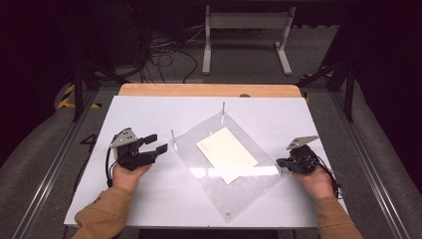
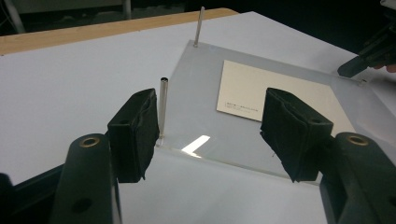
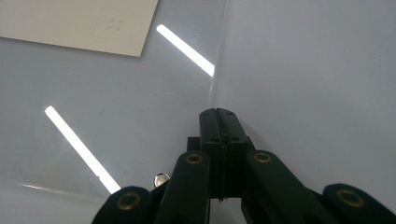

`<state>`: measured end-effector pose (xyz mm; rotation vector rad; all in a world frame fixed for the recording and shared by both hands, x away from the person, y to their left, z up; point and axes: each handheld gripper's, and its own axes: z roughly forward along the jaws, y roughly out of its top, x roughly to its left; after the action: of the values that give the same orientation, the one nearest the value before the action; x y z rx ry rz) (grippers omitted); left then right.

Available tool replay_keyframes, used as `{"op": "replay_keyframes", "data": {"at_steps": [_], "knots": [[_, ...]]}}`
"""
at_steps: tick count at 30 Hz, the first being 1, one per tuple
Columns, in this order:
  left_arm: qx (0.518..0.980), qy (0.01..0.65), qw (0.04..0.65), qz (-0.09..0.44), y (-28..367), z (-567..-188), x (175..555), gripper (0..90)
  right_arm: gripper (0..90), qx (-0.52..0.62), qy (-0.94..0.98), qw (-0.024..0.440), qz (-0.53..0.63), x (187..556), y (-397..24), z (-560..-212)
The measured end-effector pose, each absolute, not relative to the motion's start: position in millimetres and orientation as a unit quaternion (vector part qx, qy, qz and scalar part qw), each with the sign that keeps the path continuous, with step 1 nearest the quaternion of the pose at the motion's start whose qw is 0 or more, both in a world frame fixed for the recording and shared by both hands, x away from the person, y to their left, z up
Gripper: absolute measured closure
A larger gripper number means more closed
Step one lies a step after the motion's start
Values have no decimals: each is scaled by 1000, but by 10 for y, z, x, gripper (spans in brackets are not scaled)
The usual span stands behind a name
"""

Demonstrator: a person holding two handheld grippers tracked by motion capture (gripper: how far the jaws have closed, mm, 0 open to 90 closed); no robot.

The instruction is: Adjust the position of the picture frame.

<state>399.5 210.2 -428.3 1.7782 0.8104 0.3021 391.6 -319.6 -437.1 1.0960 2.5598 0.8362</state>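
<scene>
Post [image 2: 163, 107] at the clear sheet's [image 1: 249, 184] near-left corner stands just inside our left tool's [image 2: 210, 135] open, empty jaws at frame centre, while the right tool [image 3: 218, 114], shut tight, rests at the sheet's right corner.

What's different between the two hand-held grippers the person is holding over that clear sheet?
The left hand-held gripper has its jaws spread wide with nothing between them; the right hand-held gripper has its jaws pressed together. The left one sits beside the clear sheet's left corner, near a metal post; the right one is at the sheet's right corner. Both are black and carry a grey plate.
</scene>
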Motion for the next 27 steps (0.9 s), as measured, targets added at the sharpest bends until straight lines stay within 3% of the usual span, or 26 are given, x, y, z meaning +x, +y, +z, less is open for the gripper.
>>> {"op": "replay_keyframes", "data": {"at_steps": [24,27], "knots": [[746,367,543,119,2139,-4333,4088,356,898,333,889,56,308,3662,-2798,-4403],[741,377,538,137,2156,-4327,4123,357,898,324,893,45,310,3642,-2747,-4408]]}}
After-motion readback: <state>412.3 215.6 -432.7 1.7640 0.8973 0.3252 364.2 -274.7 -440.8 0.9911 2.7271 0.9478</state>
